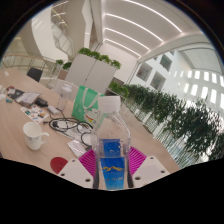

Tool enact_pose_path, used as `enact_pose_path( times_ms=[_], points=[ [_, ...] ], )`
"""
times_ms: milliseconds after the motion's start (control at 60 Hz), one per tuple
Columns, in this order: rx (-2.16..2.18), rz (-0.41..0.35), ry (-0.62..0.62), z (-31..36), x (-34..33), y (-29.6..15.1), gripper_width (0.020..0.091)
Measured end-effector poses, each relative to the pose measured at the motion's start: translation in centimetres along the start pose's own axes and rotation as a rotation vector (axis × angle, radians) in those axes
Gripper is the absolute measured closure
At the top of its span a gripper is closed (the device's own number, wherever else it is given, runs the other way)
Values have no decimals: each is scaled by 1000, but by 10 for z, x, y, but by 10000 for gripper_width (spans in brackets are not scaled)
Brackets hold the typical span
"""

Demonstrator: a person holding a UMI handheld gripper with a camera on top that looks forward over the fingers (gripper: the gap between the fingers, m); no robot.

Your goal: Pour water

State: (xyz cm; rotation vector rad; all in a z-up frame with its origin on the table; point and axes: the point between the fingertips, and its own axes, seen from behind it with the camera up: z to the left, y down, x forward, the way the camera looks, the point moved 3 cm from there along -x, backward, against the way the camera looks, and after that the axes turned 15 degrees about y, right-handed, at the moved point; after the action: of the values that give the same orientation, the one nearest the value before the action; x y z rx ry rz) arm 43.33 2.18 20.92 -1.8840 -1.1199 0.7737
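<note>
Clear plastic bottle (112, 140) with a white cap and a blue label printed in paler blue, upright between the tongs (112, 172). Pale grey fingers (76, 171) with magenta pads (89, 160). Light tan surface (20, 140). White cup (34, 135) near its left edge. Translucent green bag (86, 100) farther back. Green leaves on the hedge (165, 108) along its right edge.

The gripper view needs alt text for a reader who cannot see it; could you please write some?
A clear plastic water bottle with a blue label stands upright between the tongs, whose fingers close against its sides. Beyond it, a long pale table holds a white ceramic cup and a green paper bag.
</note>
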Motion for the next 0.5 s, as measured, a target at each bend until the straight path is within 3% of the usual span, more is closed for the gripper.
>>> enact_pose_path(
  times_ms=[217,500],
  points=[
    [-879,-212,45,104,14,-48,724],
    [-1646,-352,136,166,22,-81,723]
  ],
)
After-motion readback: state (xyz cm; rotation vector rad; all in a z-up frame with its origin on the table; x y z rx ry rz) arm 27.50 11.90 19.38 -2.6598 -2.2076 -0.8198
